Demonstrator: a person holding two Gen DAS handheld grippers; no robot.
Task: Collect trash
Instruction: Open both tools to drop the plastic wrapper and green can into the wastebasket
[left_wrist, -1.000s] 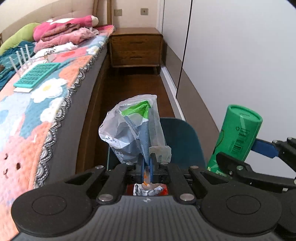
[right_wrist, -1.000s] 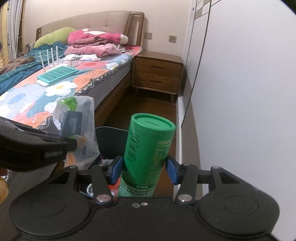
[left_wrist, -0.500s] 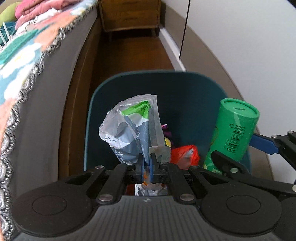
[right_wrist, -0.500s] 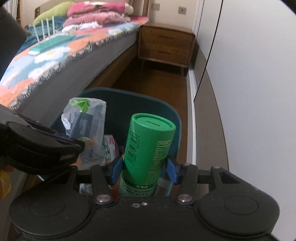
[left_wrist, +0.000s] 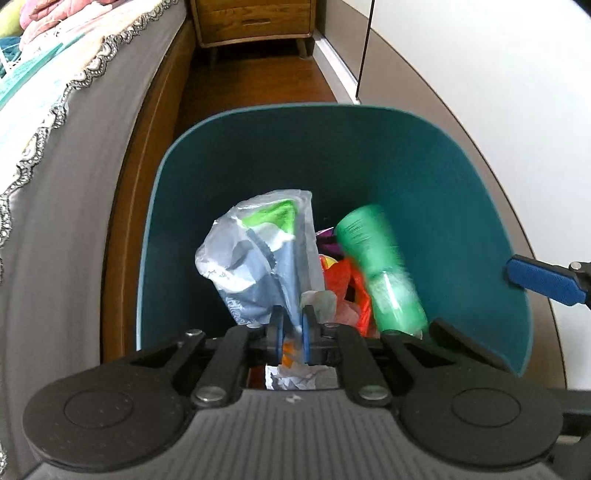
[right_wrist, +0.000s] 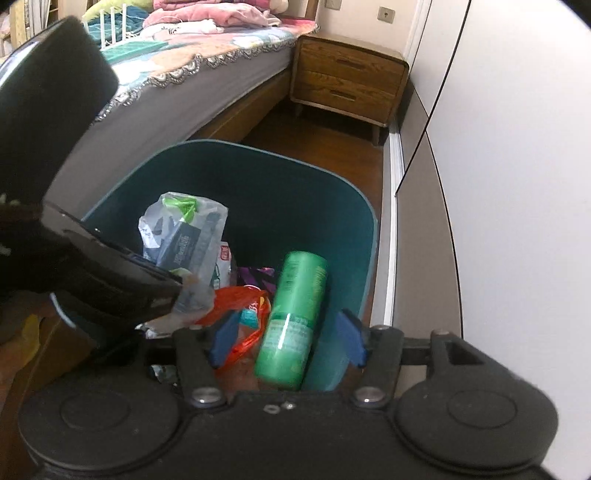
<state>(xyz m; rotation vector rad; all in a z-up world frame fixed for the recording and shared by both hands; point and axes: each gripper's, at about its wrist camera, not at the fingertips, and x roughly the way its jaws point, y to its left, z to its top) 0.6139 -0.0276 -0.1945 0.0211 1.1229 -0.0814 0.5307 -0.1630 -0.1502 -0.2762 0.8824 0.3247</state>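
Left wrist view: the left claw (left_wrist: 291, 328) is pinched narrow on the bottom edge of a crumpled plastic bag (left_wrist: 258, 258), which stands up over the open mouth of the teal bin (left_wrist: 461, 177). Beside the bag a green can (left_wrist: 380, 269) shows blurred and tilted inside the bin, touching neither claw, above an orange wrapper (left_wrist: 347, 284). One blue finger of the right claw shows at the far right, well clear of the can. The bin stands on the floor between the bed (left_wrist: 55, 166) and the wall.

Right wrist view: the right claw (right_wrist: 288, 336) is spread wide, its blue pads either side of the can (right_wrist: 295, 317) but apart from it. The can lies slanted in the bin (right_wrist: 332, 206) against the orange wrapper (right_wrist: 240, 299). The bag (right_wrist: 181, 232) hangs from the left claw over the bin's left half.

The step in hand looks like the drop: the can seems released, the bag not yet. Next, the left claw needs to spread so the bag falls inside the rim, then both claws lift clear.
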